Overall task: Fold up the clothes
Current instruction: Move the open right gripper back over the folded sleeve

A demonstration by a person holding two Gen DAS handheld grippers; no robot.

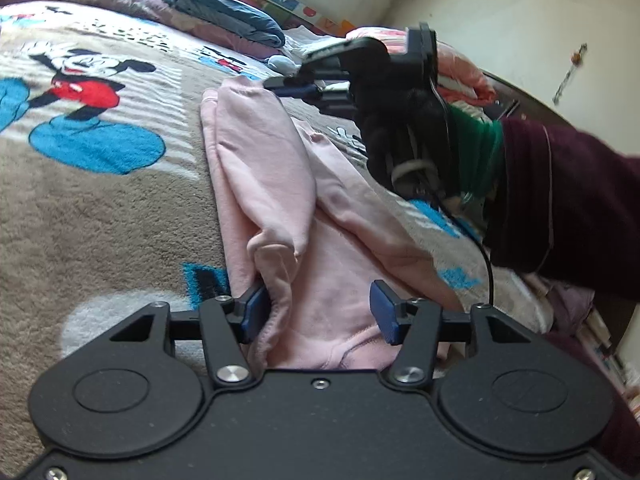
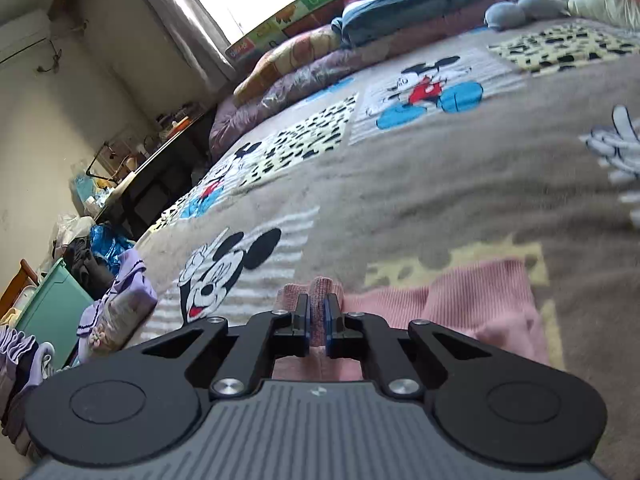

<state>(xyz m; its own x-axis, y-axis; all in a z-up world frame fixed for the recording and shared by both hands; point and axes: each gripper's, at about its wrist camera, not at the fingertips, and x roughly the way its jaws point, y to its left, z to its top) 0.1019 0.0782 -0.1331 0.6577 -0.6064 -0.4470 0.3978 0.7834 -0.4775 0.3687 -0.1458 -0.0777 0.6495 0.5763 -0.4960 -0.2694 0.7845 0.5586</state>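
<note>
Pale pink fleece garment [image 1: 280, 200] lies lengthwise on the cartoon-print grey blanket [image 1: 100, 220] covering the bed. The left tongs [image 1: 318, 312] gape wide over its near end; the right tongs [image 2: 318, 322] pinch its ribbed pink edge.

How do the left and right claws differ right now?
The left claw is open, its pads spread either side of the pink top; the right claw is shut on a ribbed pink edge. The left sits at the near end, the right at the far end. Both work over the blanket.
</note>
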